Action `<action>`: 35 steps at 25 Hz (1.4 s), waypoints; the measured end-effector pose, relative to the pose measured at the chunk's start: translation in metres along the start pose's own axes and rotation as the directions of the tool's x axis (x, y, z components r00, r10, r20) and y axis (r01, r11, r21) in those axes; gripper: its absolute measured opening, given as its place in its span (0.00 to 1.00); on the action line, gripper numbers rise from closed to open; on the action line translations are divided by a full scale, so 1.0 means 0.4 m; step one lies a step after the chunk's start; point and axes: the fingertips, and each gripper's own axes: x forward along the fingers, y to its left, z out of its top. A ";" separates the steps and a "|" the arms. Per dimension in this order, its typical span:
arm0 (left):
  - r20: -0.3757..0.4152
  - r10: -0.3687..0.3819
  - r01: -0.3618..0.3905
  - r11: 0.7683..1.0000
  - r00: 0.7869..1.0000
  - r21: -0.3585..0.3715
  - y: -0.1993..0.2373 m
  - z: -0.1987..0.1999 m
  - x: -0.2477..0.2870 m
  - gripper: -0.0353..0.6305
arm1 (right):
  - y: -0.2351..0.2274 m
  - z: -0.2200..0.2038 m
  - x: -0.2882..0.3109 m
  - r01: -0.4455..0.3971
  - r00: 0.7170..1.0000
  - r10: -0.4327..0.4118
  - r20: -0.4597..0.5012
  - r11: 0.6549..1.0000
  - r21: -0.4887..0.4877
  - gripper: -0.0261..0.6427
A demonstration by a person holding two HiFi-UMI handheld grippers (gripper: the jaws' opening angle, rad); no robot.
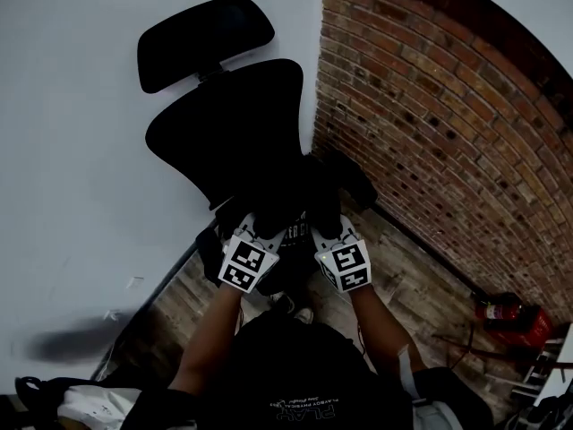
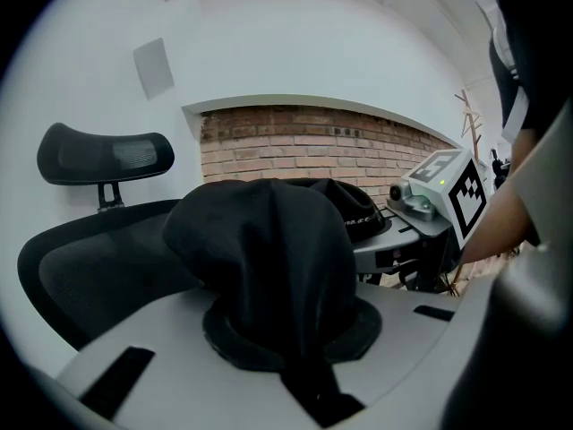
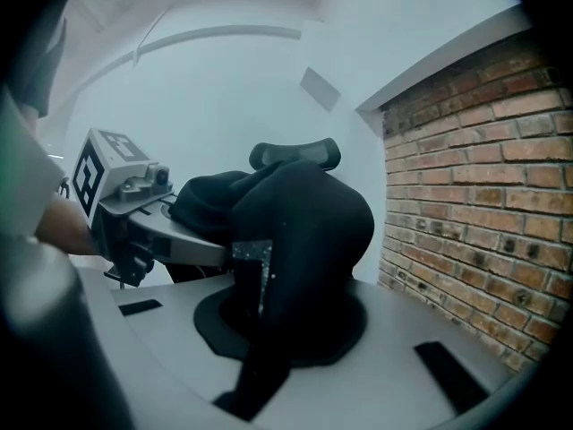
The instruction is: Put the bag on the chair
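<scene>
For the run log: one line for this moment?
left gripper: shut on bag | right gripper: shut on bag | chair: ahead

A black chair [image 1: 233,124] stands in the corner between a white wall [image 1: 72,150] and a brick wall [image 1: 430,106]. The left gripper [image 1: 251,242] and right gripper [image 1: 337,240] sit side by side at a black bag [image 1: 347,184] over its seat. A red fire extinguisher [image 1: 510,313] lies on the wooden floor [image 1: 407,280] by the bricks
</scene>
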 end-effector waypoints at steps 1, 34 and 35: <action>-0.001 0.002 -0.002 1.000 1.000 -0.002 0.014 0.000 0.006 0.15 | -0.005 0.003 0.015 -0.005 1.000 0.005 -0.005 1.000 -0.002 0.11; 0.031 0.075 -0.070 0.987 0.997 -0.146 0.382 -0.009 0.105 0.15 | -0.071 0.102 0.394 -0.160 0.981 0.148 -0.123 0.983 -0.092 0.11; 0.025 0.088 -0.084 0.985 0.996 -0.151 0.388 -0.013 0.111 0.15 | -0.076 0.100 0.405 -0.173 0.979 0.160 -0.126 0.980 -0.095 0.11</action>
